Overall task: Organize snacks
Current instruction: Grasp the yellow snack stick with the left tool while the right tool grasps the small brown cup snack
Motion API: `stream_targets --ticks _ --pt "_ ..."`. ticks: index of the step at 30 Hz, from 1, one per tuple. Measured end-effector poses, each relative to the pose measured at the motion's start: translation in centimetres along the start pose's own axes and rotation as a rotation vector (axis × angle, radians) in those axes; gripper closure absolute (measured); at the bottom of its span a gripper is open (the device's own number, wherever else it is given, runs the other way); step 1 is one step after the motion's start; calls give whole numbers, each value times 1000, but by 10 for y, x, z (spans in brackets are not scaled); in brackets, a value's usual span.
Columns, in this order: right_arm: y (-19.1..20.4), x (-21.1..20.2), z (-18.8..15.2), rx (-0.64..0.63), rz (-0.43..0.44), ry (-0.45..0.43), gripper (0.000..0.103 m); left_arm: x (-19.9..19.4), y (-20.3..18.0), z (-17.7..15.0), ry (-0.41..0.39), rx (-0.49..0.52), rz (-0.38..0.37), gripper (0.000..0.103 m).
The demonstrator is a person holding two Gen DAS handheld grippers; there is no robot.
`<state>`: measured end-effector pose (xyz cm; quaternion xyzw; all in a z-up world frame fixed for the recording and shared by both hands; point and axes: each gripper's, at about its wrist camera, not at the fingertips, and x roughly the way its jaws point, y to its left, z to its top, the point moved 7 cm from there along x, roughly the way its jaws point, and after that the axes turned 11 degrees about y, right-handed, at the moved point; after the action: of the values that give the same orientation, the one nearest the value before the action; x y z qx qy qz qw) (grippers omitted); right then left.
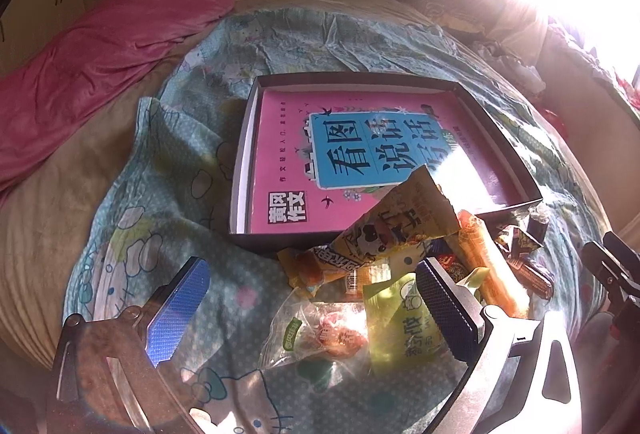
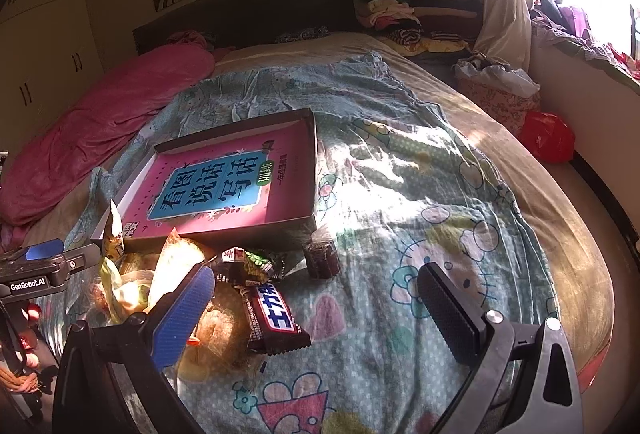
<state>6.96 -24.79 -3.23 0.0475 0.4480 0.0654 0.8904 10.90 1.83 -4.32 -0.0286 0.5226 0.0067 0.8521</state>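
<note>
Left gripper (image 1: 312,308) hangs wide open, with the clear crinkly plastic candy bag (image 1: 316,334) lying right between its fingers, so it's nearest. The right gripper (image 2: 316,310), also open, has the dark brown chocolate bar wrapper (image 2: 272,318) just inside its left finger, long axis pointing away toward the shallow dark cardboard box (image 2: 314,170).

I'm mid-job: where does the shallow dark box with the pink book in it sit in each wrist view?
Left wrist view: the shallow dark cardboard box fills the centre, just beyond the snack pile.
Right wrist view: the same box lies left of centre, beyond the dark chocolate bar wrapper.
Shared landmark: the pink book with the blue title panel inside the box.
</note>
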Motion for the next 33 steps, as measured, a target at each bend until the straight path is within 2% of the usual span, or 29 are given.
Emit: stream_targets --ticks 7,14,19,24,29,33 --pt "-10 31 13 -27 -21 48 2 7 -12 11 -5 46 10 3" --pt "-13 58 8 -48 0 127 33 17 -15 13 10 60 25 10" --pt "-8 68 8 -77 19 142 46 20 -16 14 17 73 20 20" --pt "-4 77 9 -95 39 161 64 24 -19 14 26 86 5 28" --pt "-7 77 10 -84 41 157 66 25 -29 8 49 132 -25 28" --pt "-8 77 13 -77 39 148 66 29 -31 8 48 170 5 28"
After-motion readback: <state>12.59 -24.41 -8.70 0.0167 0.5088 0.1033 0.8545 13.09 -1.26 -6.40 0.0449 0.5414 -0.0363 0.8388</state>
